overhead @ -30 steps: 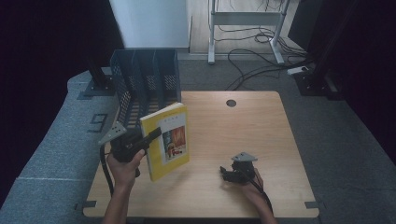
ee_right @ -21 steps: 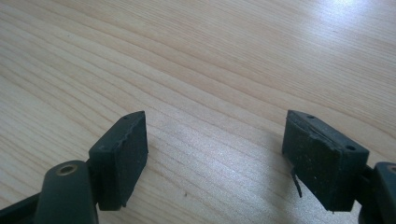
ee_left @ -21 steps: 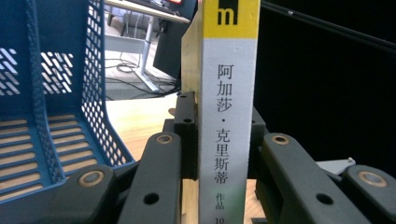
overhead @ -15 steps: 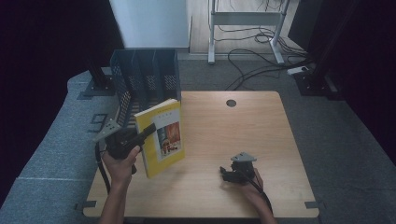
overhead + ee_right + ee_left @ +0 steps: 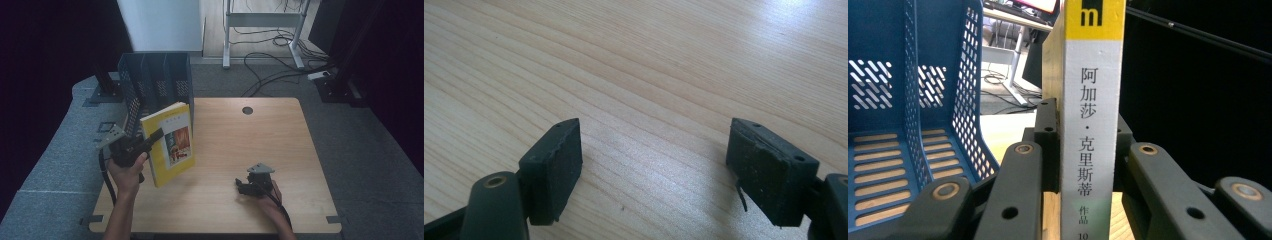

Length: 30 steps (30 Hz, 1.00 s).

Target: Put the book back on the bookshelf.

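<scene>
Currently a yellow book (image 5: 170,145) is held clamped in the left gripper (image 5: 152,136), lifted off the wooden table (image 5: 280,145) and tilted, its cover turned toward the high camera. In the left gripper view the jaws are seen pressed against both sides of the book (image 5: 1091,120), whose grey spine with a yellow top band is presented upright between them. A dark blue perforated file rack (image 5: 155,90) is seen just beyond the left gripper, at the table's far left corner; in the left gripper view its slotted compartments (image 5: 908,115) lie to the left of the jaws. The right gripper (image 5: 244,184) is rested low on the table, well apart from the book. Its jaws are spread wide, with bare wood (image 5: 649,100) between the two pads (image 5: 555,165).
</scene>
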Each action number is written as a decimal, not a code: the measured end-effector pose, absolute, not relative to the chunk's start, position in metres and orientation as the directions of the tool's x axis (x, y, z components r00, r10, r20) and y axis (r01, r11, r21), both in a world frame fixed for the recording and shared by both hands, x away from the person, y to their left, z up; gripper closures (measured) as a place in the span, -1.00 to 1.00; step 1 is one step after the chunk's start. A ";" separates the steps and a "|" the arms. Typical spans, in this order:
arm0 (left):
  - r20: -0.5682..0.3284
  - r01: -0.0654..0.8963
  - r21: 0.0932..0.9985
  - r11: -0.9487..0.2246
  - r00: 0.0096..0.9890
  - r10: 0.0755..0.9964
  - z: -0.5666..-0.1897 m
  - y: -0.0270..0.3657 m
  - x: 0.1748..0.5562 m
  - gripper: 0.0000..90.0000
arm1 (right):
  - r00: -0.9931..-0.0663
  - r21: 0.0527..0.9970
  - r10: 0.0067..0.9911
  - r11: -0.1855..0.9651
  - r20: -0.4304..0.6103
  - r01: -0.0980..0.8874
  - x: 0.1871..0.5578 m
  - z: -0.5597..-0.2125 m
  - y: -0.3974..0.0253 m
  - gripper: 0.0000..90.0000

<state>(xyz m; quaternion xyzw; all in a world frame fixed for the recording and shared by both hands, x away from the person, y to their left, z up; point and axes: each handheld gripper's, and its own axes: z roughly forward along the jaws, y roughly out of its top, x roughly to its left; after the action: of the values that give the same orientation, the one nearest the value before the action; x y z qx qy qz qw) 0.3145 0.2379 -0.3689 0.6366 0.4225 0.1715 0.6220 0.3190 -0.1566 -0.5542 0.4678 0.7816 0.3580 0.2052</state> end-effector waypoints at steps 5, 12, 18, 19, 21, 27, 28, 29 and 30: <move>-0.307 0.315 0.938 0.141 0.576 0.758 -0.367 0.240 0.318 0.68 | -0.476 0.752 0.880 0.306 0.012 0.584 0.319 -0.554 -0.156 -0.52; -0.307 0.311 0.939 0.146 0.565 0.766 -0.366 0.243 0.322 0.68 | -0.475 0.752 0.880 0.305 0.012 0.584 0.319 -0.554 -0.156 -0.51; -0.301 0.305 0.941 0.147 0.555 0.776 -0.363 0.245 0.330 0.68 | -0.473 0.752 0.881 0.304 0.011 0.585 0.319 -0.554 -0.156 -0.51; -0.301 0.304 0.941 0.148 0.555 0.775 -0.362 0.246 0.331 0.68 | -0.473 0.752 0.881 0.304 0.011 0.585 0.319 -0.554 -0.156 -0.51; -0.302 0.303 0.941 0.150 0.555 0.775 -0.362 0.246 0.331 0.68 | -0.473 0.752 0.881 0.304 0.011 0.585 0.319 -0.554 -0.156 -0.51; -0.297 0.298 0.943 0.150 0.545 0.784 -0.360 0.246 0.337 0.68 | -0.474 0.751 0.881 0.305 0.012 0.586 0.319 -0.554 -0.156 -0.51; -0.297 0.298 0.943 0.150 0.545 0.784 -0.360 0.246 0.337 0.68 | -0.474 0.751 0.881 0.305 0.012 0.586 0.319 -0.554 -0.156 -0.51; -0.298 0.298 0.942 0.152 0.542 0.786 -0.359 0.246 0.339 0.68 | -0.474 0.751 0.880 0.305 0.012 0.586 0.319 -0.554 -0.156 -0.51; -0.295 0.295 0.943 0.150 0.540 0.789 -0.358 0.246 0.340 0.68 | -0.474 0.751 0.880 0.305 0.012 0.586 0.319 -0.554 -0.156 -0.51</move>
<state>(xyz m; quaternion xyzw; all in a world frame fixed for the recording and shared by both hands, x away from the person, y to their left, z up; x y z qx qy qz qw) 0.3400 0.2463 -0.3584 0.6207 0.4366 0.1989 0.6201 0.3190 -0.1564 -0.5541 0.4693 0.7810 0.3567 0.2065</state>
